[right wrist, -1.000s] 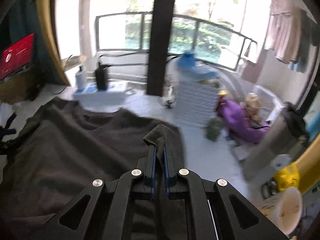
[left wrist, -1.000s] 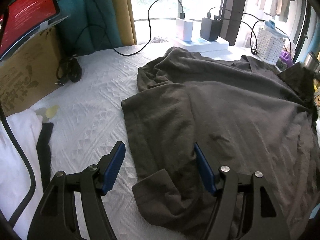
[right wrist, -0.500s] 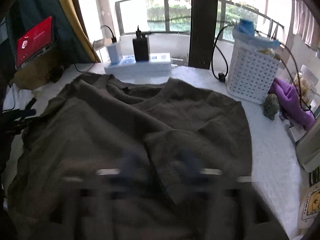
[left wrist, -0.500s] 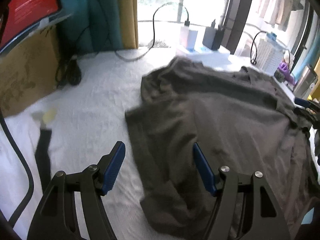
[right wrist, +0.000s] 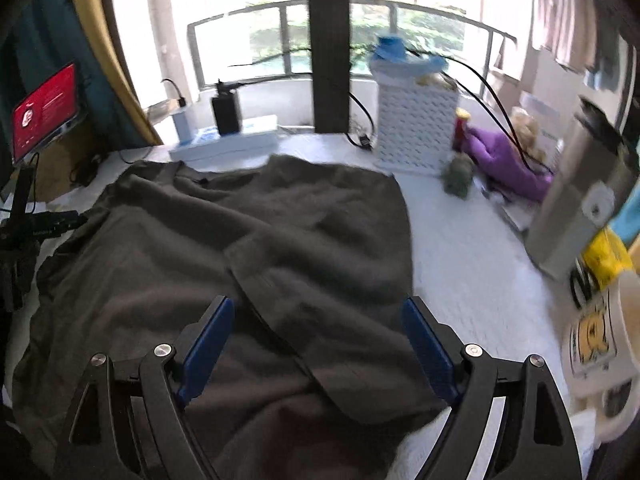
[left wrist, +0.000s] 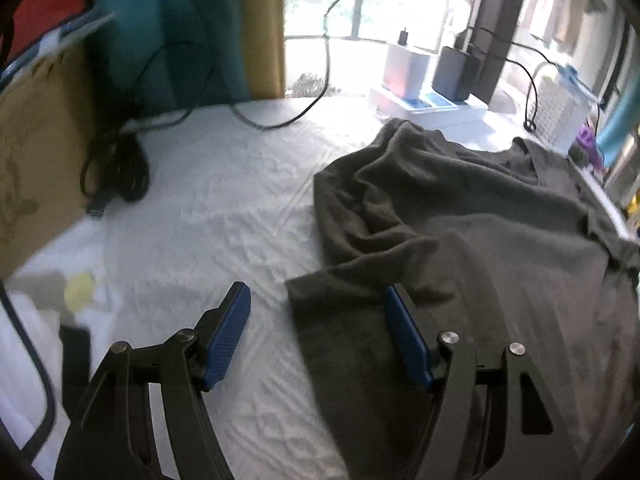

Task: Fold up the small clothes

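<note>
Daylight from the window (right wrist: 280, 40) overexposes the glass and washes out the white bedsheet (left wrist: 224, 200); fisheye edges curve and darken; slight blur, probably motion, softens both views.

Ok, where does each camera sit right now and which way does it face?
Left wrist: on the left claw, angled down over the dark shirt's edge on the white bedcover; its jaws are closing with nothing pinched.
Right wrist: on the right claw, open above the shirt, facing the white basket.
Shared: shirt, bedcover, basket.
</note>
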`<state>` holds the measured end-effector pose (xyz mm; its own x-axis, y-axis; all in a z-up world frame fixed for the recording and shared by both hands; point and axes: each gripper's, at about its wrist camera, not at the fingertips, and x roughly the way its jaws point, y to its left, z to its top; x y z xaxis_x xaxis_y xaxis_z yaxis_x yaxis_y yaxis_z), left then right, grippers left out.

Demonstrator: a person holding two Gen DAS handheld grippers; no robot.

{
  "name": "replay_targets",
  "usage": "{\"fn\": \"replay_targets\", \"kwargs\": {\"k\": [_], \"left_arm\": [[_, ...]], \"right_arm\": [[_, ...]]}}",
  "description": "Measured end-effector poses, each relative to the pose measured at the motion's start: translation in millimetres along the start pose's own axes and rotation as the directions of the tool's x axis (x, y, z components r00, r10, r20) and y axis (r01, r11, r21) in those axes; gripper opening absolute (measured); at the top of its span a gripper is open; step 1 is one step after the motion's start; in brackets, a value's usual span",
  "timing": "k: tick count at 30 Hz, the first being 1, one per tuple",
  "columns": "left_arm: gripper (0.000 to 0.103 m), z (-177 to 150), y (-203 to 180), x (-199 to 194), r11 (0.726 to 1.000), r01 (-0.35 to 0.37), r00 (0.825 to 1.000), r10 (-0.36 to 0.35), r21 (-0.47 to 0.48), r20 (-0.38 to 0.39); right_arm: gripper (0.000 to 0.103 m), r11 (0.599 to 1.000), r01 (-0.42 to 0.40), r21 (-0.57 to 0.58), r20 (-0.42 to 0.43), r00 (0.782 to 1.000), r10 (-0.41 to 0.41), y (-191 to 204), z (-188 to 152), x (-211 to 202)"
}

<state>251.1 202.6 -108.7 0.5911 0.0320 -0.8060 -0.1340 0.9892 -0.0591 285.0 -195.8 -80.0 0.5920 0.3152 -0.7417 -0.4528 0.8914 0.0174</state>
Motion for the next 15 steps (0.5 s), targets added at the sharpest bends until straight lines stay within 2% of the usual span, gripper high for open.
{"fn": "replay_targets", "kwargs": {"k": [1, 2, 3, 5, 8, 15], "left_arm": [[0.062, 0.3, -1.1, 0.0, 1.000, 0.003, 1.000, -0.003, 0.005, 0.003], [0.043, 0.2, -2.7, -1.5, 1.000, 0.009, 1.000, -0.009, 0.010, 0.010], [0.019, 0.4, -3.2, -2.7, 1.000, 0.019, 1.000, -0.019, 0.009, 0.009], [0.003, -1.3, -3.6, -7.3, 0.999, 0.037, 0.999, -0.037, -0.003, 0.001], [0.003, -7.4, -4.1, -21.7, 1.000, -0.023, 0.999, 0.023, -0.010, 0.039], [0.003, -21.0, 16.0, -74.5, 0.990, -0.086, 0.985, 0.102, -0.113, 0.137]], "right_arm": [[0.087, 1.000, 0.001, 0.004, -0.002, 1.000, -0.001, -0.9, -2.5, -0.3], [0.087, 1.000, 0.004, 0.006, -0.003, 1.000, -0.004, -1.4, -4.4, -0.1], [0.087, 1.000, 0.007, 0.008, -0.006, 1.000, -0.007, -1.7, -7.0, 0.0], [0.087, 1.000, 0.009, 0.013, -0.010, 1.000, -0.008, -1.8, -10.1, 0.7], [0.087, 1.000, 0.006, 0.017, -0.014, 1.000, -0.006, -2.4, -13.9, 1.3], [0.087, 1.000, -0.007, 0.005, -0.017, 1.000, 0.007, 1.1, -14.0, 2.9]]}}
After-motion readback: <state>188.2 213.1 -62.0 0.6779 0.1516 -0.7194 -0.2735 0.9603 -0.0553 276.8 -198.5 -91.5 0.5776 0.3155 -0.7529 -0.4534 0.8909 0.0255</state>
